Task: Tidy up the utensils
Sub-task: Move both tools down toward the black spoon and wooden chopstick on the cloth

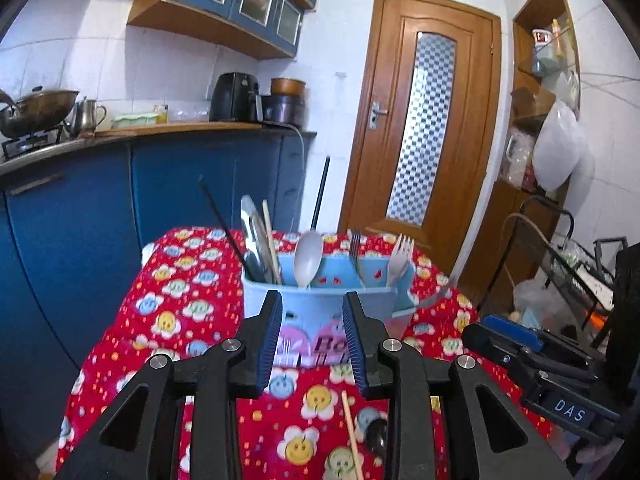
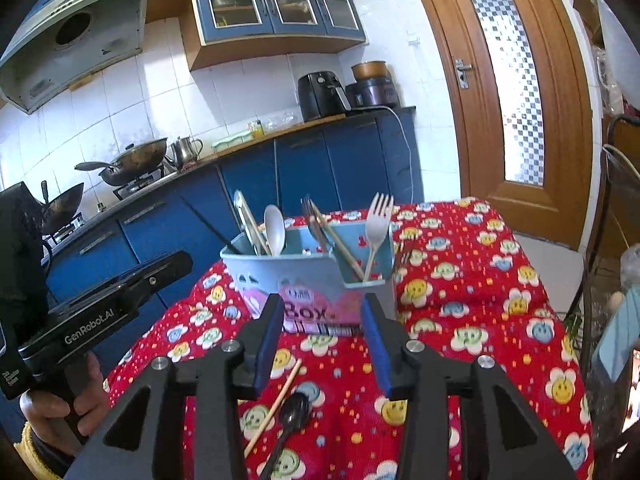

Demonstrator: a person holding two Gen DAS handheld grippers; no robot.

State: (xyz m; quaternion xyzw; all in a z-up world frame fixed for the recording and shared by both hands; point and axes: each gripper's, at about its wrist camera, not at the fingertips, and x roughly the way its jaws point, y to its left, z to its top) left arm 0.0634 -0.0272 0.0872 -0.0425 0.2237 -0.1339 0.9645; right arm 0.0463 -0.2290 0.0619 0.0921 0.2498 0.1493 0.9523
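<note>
Two utensils, a wooden chopstick (image 2: 276, 404) and a black spoon (image 2: 290, 414), lie loose on the table's near edge while most stand sorted in the blue caddy (image 2: 288, 276) mid-table, both the left gripper (image 1: 312, 340) and right gripper (image 2: 322, 344) empty, jaws apart.

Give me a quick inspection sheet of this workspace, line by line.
Surface: red flowered cloth over the table.
Job's things: blue utensil holder with white spoon and white fork; loose chopstick and black spoon on the cloth.
Clutter: nothing seen.
Grippers: left gripper and right gripper both empty, jaws apart.
Cables: white cord hanging from the counter.
Surroundings: wok, kettle, air fryer, wooden door.
</note>
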